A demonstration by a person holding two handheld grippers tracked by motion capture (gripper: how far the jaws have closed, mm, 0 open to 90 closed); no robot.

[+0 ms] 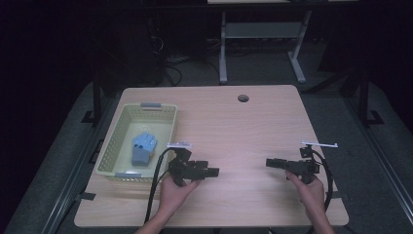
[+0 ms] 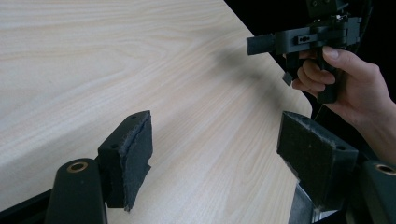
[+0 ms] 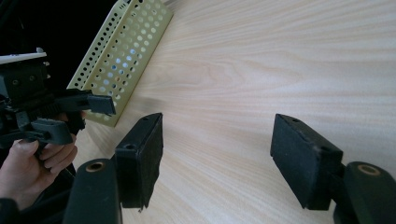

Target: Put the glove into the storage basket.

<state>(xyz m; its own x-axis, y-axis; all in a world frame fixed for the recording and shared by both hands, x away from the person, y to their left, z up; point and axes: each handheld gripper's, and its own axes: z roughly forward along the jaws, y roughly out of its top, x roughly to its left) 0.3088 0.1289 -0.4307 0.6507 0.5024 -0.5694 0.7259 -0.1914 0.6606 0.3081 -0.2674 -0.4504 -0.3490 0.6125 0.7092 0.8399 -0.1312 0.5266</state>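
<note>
A pale yellow perforated basket (image 1: 165,127) stands at the table's left and holds a blue and grey object (image 1: 143,147). My left gripper (image 1: 212,172) is held just right of the basket's near corner, pointing right. Its jaws stand wide apart over bare wood, nothing between them (image 2: 215,158). My right gripper (image 1: 271,163) is held at the table's right, pointing left toward the other one. It too is open and empty (image 3: 217,161). The basket's wall (image 3: 123,56) appears at the upper left of the right gripper view.
The light wooden table (image 1: 234,126) has a round cable hole (image 1: 243,98) near its far edge. A desk frame (image 1: 263,34) stands on the dark floor behind. Each gripper trails a black cable (image 1: 157,185) off the near edge.
</note>
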